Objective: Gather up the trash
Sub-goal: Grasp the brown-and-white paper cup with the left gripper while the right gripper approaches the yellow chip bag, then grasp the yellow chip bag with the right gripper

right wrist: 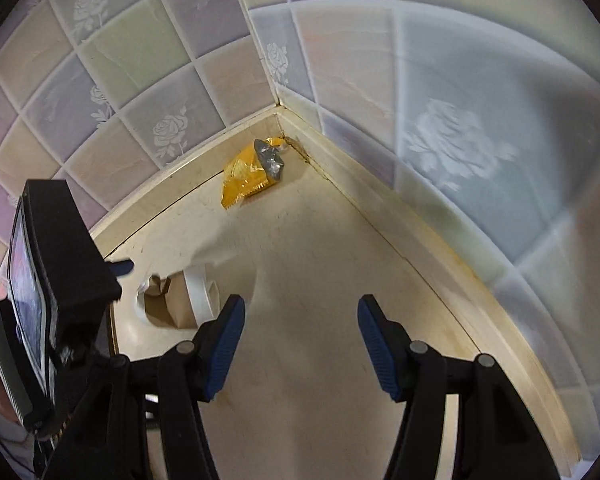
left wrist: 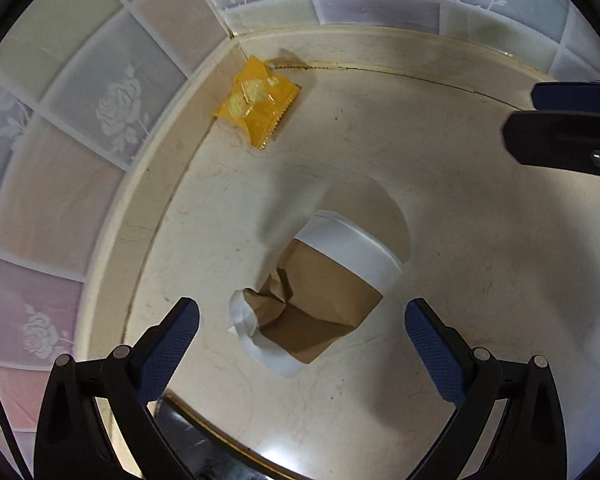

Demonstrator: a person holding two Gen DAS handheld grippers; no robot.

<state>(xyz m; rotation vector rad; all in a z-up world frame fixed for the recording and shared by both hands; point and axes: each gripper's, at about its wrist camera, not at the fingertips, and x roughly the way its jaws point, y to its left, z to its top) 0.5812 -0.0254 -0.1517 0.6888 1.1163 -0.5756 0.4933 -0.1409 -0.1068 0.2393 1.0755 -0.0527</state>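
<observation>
Between the spread, empty left gripper fingers: crushed paper cup, lying slantwise (right gripper, likewise apart, farther off).

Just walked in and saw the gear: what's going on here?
A person is collecting trash from a tiled counter corner with two handheld tools. The left tool, open, hovers over a crushed paper cup lying on its side. The right tool is open and empty. A yellow wrapper lies untouched in the corner.
</observation>
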